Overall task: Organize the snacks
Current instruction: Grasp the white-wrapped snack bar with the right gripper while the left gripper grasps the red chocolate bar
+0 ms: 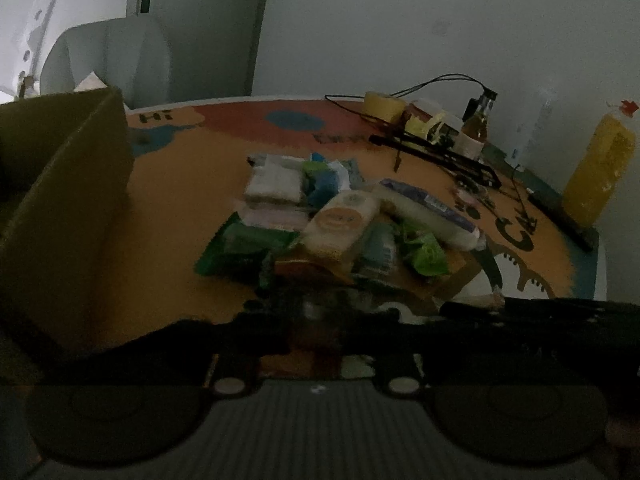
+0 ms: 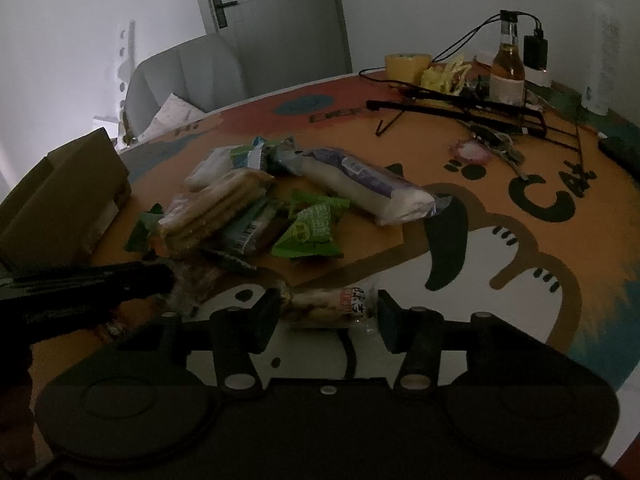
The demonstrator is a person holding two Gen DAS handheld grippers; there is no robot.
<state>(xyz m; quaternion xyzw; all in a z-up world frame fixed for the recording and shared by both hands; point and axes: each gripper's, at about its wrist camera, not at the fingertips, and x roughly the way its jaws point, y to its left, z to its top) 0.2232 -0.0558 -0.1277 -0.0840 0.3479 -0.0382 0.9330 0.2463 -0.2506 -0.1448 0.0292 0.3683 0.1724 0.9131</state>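
A pile of wrapped snacks (image 2: 260,204) lies on the round cartoon-print table (image 2: 500,240): a long white-and-purple pack (image 2: 368,184), a cracker pack (image 2: 216,208), green sachets (image 2: 312,232). My right gripper (image 2: 326,314) is open, its fingers either side of a small clear snack packet (image 2: 336,306) on the table. The left gripper (image 2: 92,284) comes in from the left as a dark bar beside a crinkled wrapper. In the left wrist view the pile (image 1: 332,220) lies ahead, and the left fingers (image 1: 264,320) are dark and blurred. A cardboard box (image 1: 60,208) stands at the left.
At the table's far right are a glass bottle (image 2: 508,68), a tape roll (image 2: 408,64), black cables and rods (image 2: 460,108), keys (image 2: 496,140) and a yellow bottle (image 1: 600,172). A grey chair (image 2: 188,76) and a door (image 2: 272,16) are behind.
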